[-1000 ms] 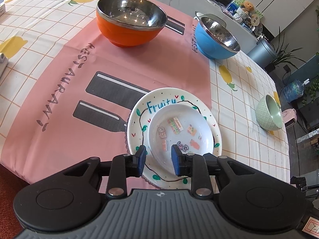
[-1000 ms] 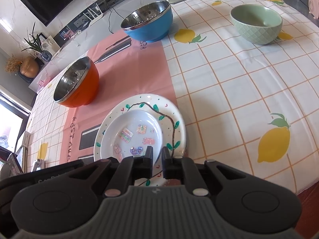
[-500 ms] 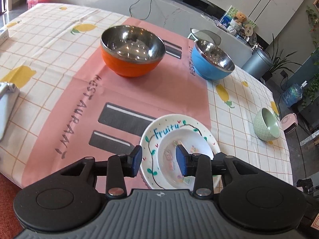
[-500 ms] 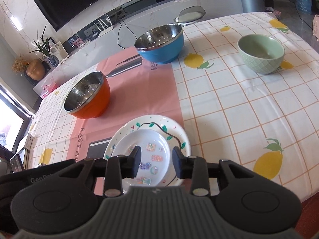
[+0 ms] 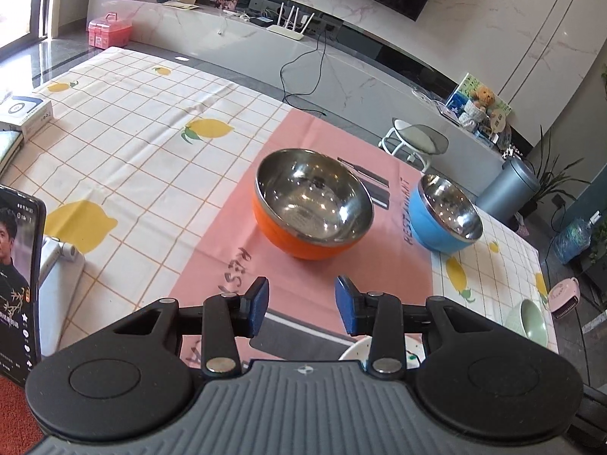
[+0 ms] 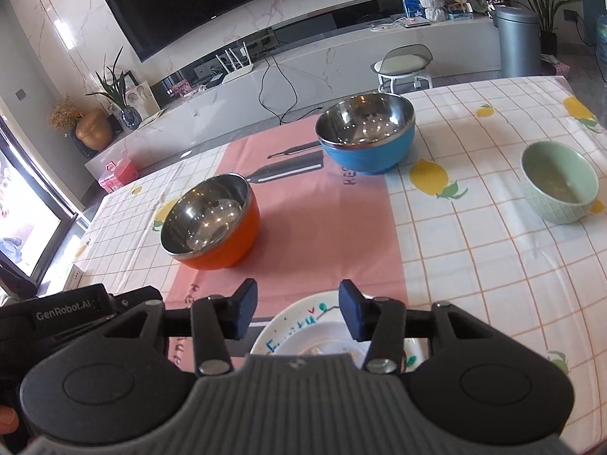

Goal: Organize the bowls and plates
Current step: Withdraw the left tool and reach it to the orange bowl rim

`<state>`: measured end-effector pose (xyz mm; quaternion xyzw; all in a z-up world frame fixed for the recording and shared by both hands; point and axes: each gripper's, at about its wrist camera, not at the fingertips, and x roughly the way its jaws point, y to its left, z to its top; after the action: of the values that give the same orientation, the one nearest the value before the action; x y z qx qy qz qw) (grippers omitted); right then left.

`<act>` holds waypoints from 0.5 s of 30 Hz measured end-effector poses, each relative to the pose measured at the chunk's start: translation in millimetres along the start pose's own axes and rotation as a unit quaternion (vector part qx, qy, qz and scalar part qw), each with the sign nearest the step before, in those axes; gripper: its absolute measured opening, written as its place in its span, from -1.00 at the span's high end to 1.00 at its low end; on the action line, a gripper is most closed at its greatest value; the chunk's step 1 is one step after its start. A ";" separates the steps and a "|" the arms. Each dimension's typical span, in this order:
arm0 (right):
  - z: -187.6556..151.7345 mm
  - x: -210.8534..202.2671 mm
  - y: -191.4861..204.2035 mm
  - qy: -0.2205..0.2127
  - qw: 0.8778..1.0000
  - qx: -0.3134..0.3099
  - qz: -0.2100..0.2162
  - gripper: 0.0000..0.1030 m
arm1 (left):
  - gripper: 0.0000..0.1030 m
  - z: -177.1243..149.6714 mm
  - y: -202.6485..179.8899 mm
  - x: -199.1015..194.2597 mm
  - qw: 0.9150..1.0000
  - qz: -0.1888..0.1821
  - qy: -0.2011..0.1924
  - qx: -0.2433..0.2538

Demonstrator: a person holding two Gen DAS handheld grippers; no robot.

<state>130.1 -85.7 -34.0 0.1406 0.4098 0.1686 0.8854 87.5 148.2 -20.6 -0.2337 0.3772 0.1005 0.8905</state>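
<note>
An orange steel-lined bowl [image 5: 313,206] [image 6: 210,222] and a blue steel-lined bowl [image 5: 447,214] [image 6: 366,136] stand on the pink runner. A green bowl [image 6: 559,185] [image 5: 529,320] sits at the right. A small white plate rests on the "Fruity" plate [image 6: 303,322] near the front edge, mostly hidden behind my right gripper; its rim shows in the left wrist view [image 5: 356,350]. My left gripper [image 5: 301,305] is open and empty, above the runner in front of the orange bowl. My right gripper [image 6: 294,313] is open and empty above the plates.
A phone on a stand [image 5: 17,284] is at the left front. A white box [image 5: 26,112] lies at the table's far left. The other gripper's body [image 6: 68,311] is beside my right gripper. A stool [image 6: 404,64] stands beyond the table.
Both grippers have opened wider and pulled back and up from the stacked plates, which stay on the table. Both views now tilt toward the bowls.
</note>
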 end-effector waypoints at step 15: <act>36.6 73.7 43.3 0.017 1.000 -0.024 -0.008 -0.34 | -0.28 42.1 29.9 52.9 0.997 0.020 -0.022 -0.069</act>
<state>195.3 -20.1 -44.3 0.1133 0.4217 0.1733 0.8828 140.0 195.0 -43.3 -0.2852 0.3543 0.1490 0.8780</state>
